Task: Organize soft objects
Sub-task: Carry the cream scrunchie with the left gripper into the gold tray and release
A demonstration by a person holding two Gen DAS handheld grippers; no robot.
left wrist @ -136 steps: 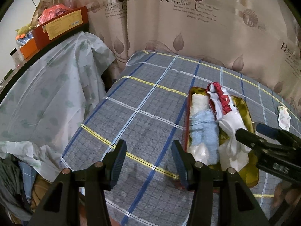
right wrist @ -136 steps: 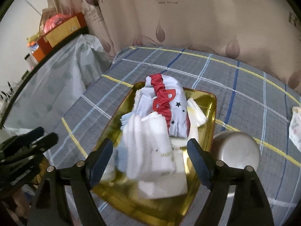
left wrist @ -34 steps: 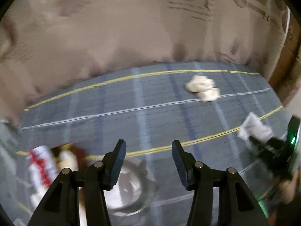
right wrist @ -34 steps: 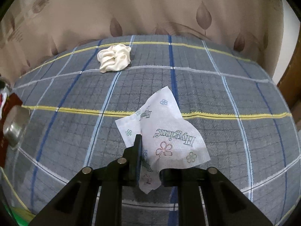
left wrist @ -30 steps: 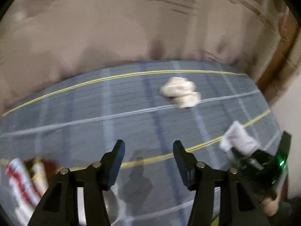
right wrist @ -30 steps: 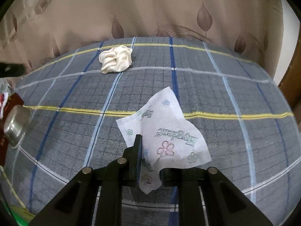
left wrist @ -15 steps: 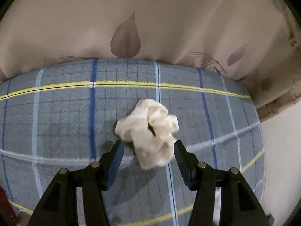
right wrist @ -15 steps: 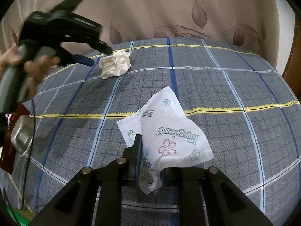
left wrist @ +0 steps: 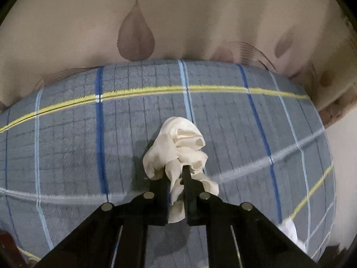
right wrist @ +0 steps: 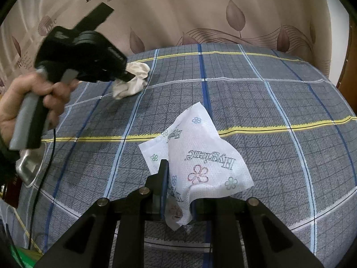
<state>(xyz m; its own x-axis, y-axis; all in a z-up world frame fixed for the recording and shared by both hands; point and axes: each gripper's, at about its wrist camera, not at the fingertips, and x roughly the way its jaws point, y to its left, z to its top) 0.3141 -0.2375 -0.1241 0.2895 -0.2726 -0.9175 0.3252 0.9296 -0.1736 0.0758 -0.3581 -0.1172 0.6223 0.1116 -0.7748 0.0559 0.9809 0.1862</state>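
Cream cloth (left wrist: 178,149) pinched in left jaws; printed tissue (right wrist: 200,156) clamped in right jaws.

crumpled cloth (left wrist: 178,147) on the tablecloth (left wrist: 223,116) near the far edge, curtain (left wrist: 178,22) right behind, tissue (right wrist: 200,156) nearer and to its right — metal bowl (right wrist: 29,167) way off left

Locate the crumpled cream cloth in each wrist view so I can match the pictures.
Left wrist: cream cloth at centre, pinched in the left gripper.
Right wrist: cream cloth upper left, at that gripper's tip.
Shared landmark: the yellow stripe beyond the cloth.
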